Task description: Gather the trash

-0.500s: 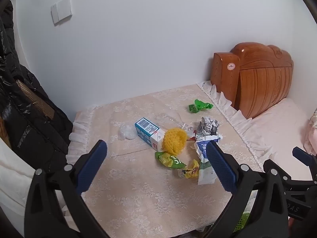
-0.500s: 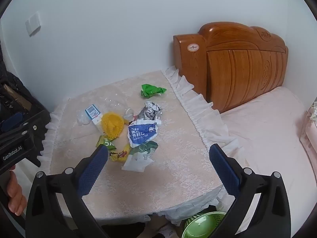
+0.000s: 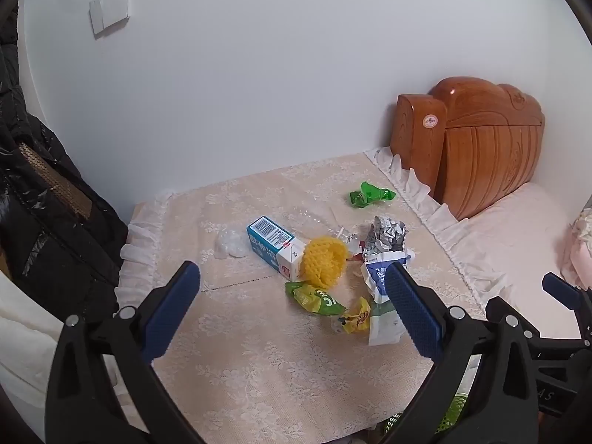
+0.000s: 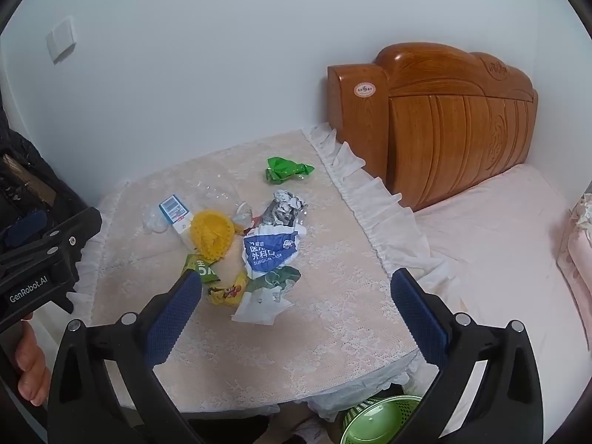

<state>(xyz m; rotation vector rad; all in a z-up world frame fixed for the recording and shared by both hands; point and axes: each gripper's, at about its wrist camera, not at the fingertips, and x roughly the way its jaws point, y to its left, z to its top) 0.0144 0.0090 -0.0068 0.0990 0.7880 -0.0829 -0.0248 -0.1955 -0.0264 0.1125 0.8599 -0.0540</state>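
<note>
Your left gripper (image 3: 292, 296) and right gripper (image 4: 296, 296) gaped wide, empty | green bin (image 4: 377, 421) clear only in right view | trash pile (image 4: 236, 244) lay ahead of both, untouched.

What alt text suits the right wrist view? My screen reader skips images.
An open right hand-held gripper hovers over a lace-covered table strewn with trash: a surgical mask packet, yellow foam fruit net and green wrapper. A green basket sits below.

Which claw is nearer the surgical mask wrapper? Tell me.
Right, it seems. The right claw hangs open just short of the surgical mask wrapper; the left claw, open too, sits off to its left.
</note>
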